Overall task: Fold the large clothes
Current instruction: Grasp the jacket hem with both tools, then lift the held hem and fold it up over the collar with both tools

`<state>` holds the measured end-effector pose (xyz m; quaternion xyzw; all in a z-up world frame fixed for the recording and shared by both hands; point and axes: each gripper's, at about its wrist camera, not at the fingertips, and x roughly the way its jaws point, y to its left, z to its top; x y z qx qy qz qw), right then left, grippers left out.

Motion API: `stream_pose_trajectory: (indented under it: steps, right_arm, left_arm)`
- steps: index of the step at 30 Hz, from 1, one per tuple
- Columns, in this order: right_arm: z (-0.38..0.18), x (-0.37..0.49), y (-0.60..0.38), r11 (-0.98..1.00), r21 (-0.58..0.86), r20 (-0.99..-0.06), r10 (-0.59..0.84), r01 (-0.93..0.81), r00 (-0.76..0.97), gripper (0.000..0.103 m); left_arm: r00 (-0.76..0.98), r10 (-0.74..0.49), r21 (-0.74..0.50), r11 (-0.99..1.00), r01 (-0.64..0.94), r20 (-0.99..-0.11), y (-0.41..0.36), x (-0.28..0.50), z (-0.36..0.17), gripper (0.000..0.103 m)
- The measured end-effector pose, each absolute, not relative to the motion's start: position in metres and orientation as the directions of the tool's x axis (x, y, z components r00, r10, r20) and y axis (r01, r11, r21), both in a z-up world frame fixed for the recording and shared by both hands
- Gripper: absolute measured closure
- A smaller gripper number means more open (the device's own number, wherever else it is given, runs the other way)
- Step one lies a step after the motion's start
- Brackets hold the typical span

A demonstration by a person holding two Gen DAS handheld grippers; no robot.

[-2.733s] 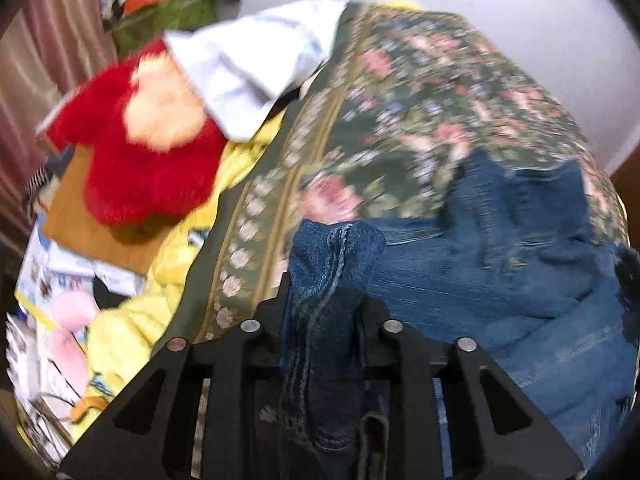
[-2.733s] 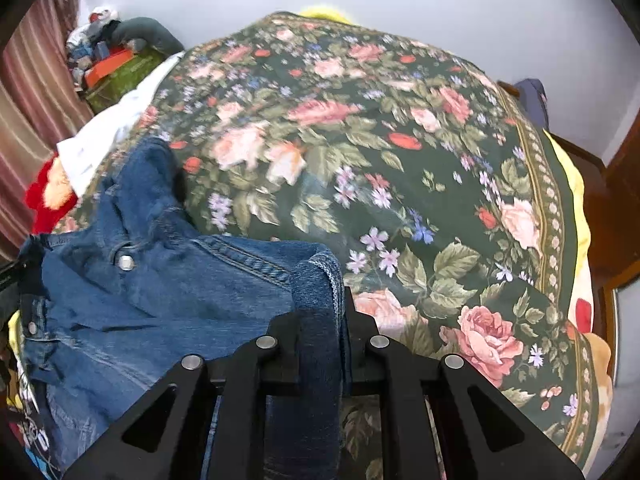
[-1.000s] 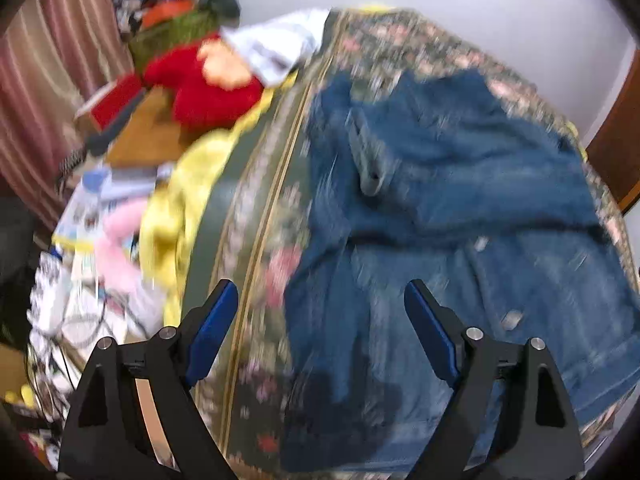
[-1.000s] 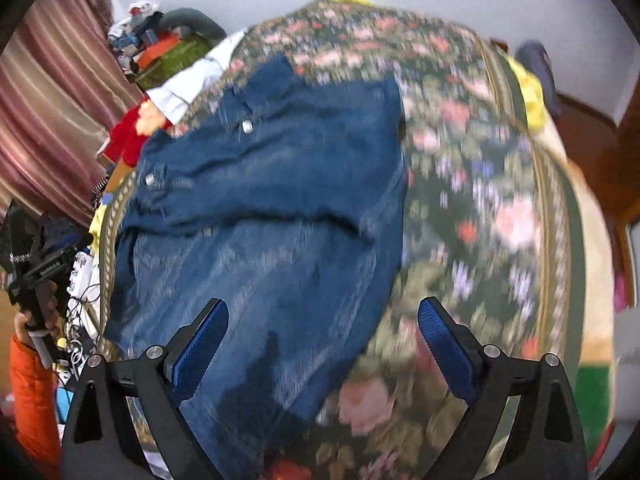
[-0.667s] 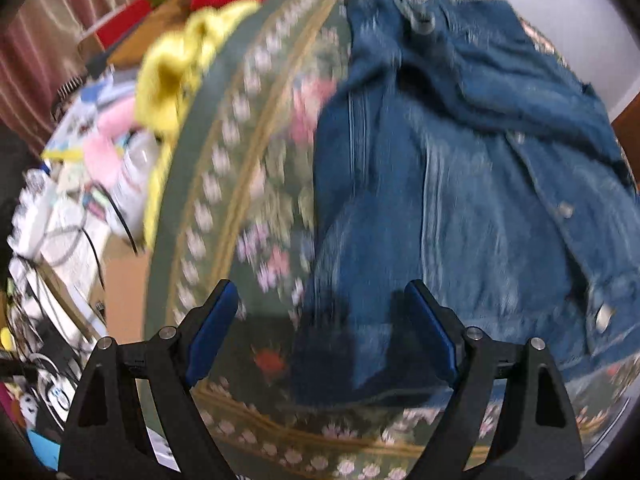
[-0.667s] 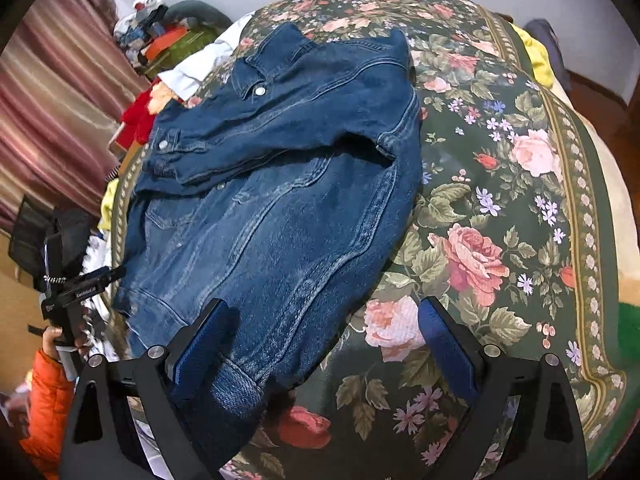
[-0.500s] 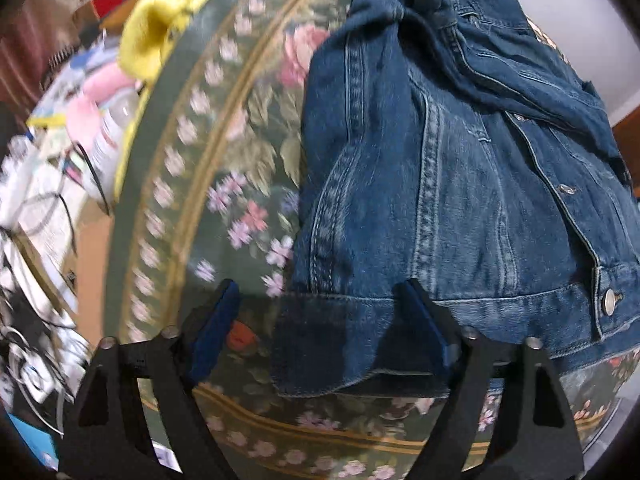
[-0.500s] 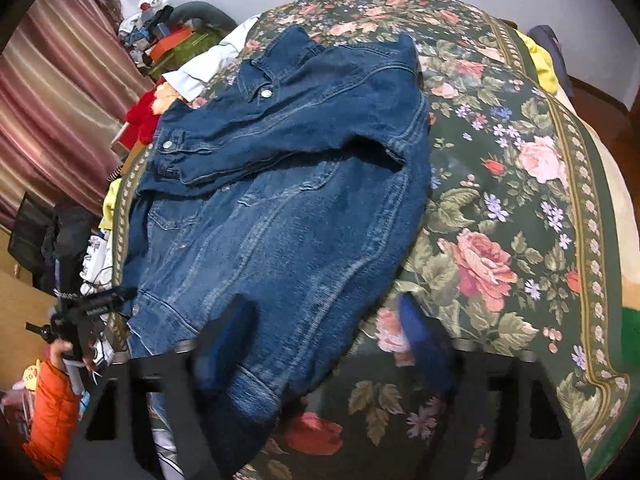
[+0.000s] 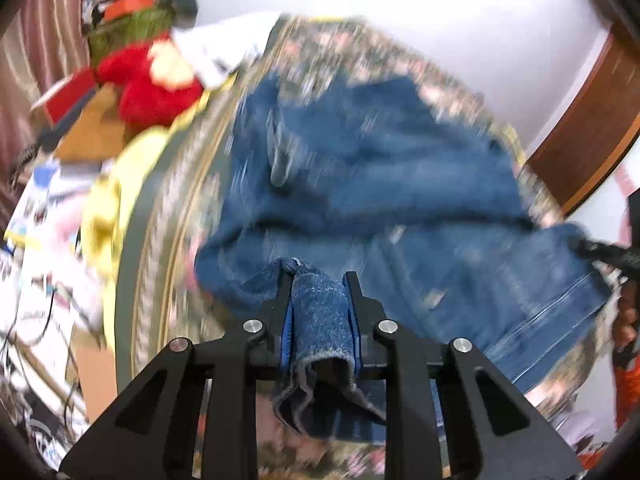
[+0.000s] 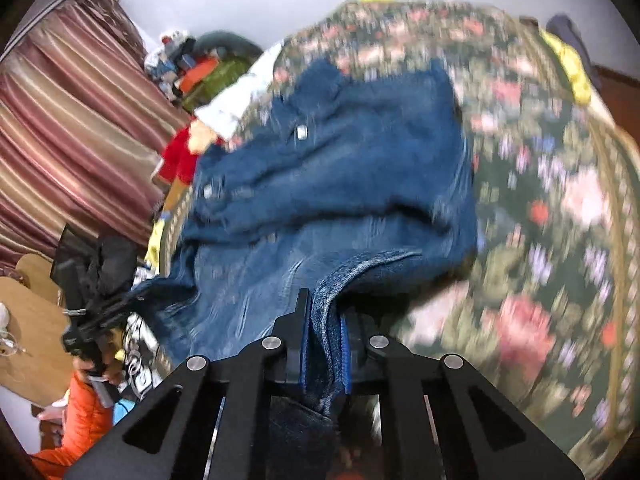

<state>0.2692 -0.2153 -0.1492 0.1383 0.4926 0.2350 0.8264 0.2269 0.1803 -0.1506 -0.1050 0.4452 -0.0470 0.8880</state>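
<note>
Only right view (image 10: 324, 344) shows curtain (image 10: 76, 136) — jacket (image 10: 340, 184) gripped.

A: Left claw (image 9: 320, 304)?
B: Tilted downward, its jaws closing, blue pads pressing a bunched denim hem between them.

A: Right claw (image 10: 324, 332)?
B: Also tilted downward, jaws fully closed, pinching a thin denim edge; an orange sleeve (image 10: 76, 420) shows at lower left.
</note>
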Motion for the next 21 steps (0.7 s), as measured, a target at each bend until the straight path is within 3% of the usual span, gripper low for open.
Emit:
stream_pose_trajectory:
  steps: [5,10,15,21]
  right_arm:
    - [-0.125,0.304,-0.217,0.863,0.436,-0.723,0.504,-0.254,0.473,0.094]
    - [-0.114,0.36,-0.224,0.883,0.413,-0.712,0.467,-0.225,0.525,0.094]
    - [-0.125,0.425,-0.223,0.903,0.392,-0.735,0.423,-0.176,0.531,0.094]
    - [-0.172,0.501,-0.21,0.927,0.351,-0.798,0.369,-0.129,0.477,0.094]
  left_arm:
    - [0.696,-0.182,-0.249,0.969,0.004,-0.695,0.19,0.264,-0.101,0.082]
    - [0.714,-0.109,-0.225,0.972,-0.07,-0.692,0.209,0.322,-0.09,0.083]
    - [0.676,-0.026,-0.213,0.957,-0.196,-0.736,0.237,0.385,-0.119,0.083]
    - [0.554,0.027,-0.203,0.915,-0.349,-0.832,0.268,0.451,-0.19,0.082]
